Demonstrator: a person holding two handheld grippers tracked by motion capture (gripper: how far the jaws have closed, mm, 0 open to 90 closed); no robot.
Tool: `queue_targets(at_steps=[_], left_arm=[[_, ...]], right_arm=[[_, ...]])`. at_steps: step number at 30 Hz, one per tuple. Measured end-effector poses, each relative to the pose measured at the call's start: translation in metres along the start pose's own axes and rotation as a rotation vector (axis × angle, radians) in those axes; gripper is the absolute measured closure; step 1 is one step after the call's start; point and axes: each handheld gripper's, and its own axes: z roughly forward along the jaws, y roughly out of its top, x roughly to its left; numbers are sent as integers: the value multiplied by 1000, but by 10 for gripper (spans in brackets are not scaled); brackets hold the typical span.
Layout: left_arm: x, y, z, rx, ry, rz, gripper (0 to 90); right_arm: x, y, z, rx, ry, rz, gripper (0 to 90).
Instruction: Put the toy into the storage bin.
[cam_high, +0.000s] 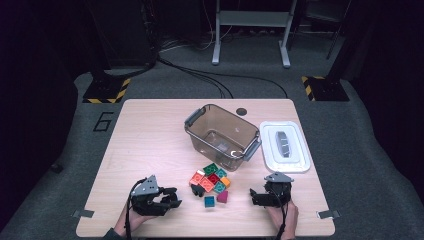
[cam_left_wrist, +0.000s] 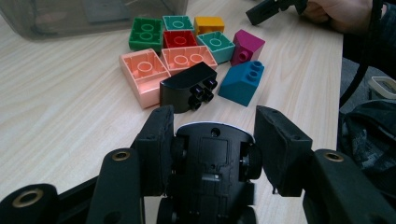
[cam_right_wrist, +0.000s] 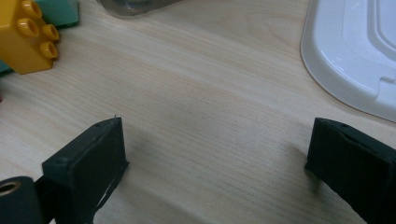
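Observation:
My left gripper (cam_left_wrist: 212, 121) is shut on a small black toy car (cam_left_wrist: 210, 163), whose underside and wheels face the camera. In the high view the left gripper (cam_high: 172, 197) sits at the table's front left, pointing right toward a pile of coloured bricks (cam_high: 210, 181). Closest to its jaws are a black brick (cam_left_wrist: 187, 88) lying on its side and a blue sloped brick (cam_left_wrist: 243, 81). My right gripper (cam_high: 255, 195) rests at the front right, right of the pile. Its jaws (cam_right_wrist: 215, 140) stand open over bare wood, with a yellow brick (cam_right_wrist: 28, 37) at far left.
A clear grey bin (cam_high: 195, 120) with handles stands behind the bricks at mid table. Its white lid (cam_high: 285, 145) lies flat to the right of it. Pink (cam_left_wrist: 142, 70), green (cam_left_wrist: 145, 31) and magenta (cam_left_wrist: 247, 45) bricks sit among the pile.

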Motion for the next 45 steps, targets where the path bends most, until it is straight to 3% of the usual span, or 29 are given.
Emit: queue_targets(at_steps=[3,6,15,30,45], left_arm=[[3,3,-2,2,17,12,492],[6,4,-4,0,17,-6,492],[19,16,-7,-5,43,-7,492],[41,57,-13,-10,109,2,491],[60,93,-11,-4,137,8,491]], right_arm=[[0,0,0,1,0,2,35],[0,0,0,1,0,2,35],[0,0,0,0,-1,2,35],[0,0,0,-1,-1,2,36],[0,0,0,2,-10,0,31]])
